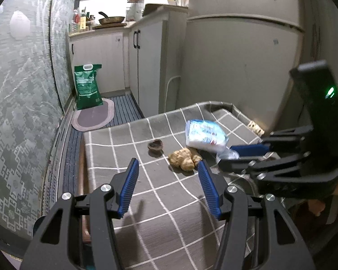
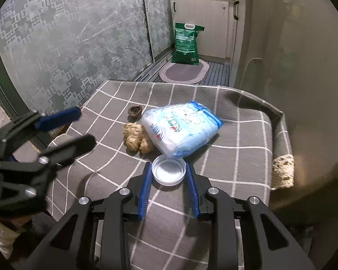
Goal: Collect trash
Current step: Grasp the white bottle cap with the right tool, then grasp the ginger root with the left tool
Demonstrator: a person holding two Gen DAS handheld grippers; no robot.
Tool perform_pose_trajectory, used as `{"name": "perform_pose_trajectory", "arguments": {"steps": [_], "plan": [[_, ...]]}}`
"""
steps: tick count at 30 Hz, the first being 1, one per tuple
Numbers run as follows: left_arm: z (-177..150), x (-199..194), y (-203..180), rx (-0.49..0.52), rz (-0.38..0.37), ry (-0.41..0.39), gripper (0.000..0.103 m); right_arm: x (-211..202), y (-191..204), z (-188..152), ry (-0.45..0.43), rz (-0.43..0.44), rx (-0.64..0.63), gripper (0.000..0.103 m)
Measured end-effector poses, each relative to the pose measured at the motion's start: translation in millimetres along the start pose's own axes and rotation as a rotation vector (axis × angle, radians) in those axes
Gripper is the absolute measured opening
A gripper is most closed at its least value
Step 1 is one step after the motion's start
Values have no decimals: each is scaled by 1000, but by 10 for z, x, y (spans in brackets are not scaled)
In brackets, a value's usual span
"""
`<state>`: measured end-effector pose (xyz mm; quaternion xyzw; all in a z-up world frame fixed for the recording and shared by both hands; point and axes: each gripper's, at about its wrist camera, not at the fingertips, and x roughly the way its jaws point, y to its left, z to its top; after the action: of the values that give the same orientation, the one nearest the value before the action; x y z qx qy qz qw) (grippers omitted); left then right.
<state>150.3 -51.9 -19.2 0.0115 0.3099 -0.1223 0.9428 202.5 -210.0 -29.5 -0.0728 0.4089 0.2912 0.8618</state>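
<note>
Right claw [image 2: 169, 168]: gripping plastic lid [image 2: 169, 171] between blue fingers, over the worktop [image 2: 236, 135].
Left claw [image 1: 167, 165]: gaping, holding nothing.
Lid: showing whole only in right view.
Ginger [image 2: 136, 140], tissue pack [image 2: 181, 127]: lying just beyond the lid.

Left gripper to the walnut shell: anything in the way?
Nothing visible. The left gripper is open above the checked cloth, and the walnut shell lies ahead on bare cloth. The ginger lies to the shell's right, apart from it. The right gripper is further right, closed around a lid.
</note>
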Motion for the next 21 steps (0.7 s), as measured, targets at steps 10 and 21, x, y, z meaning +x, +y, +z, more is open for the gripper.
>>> {"name": "perform_pose_trajectory", "arguments": {"steps": [10,21], "plan": [[-8,335,-146,36,9,70,58,-103,-148,-53,-3,21,32,30],[17,477,-215,60,34,79,60,-187,-272,-122,-10,23,53,30]]}}
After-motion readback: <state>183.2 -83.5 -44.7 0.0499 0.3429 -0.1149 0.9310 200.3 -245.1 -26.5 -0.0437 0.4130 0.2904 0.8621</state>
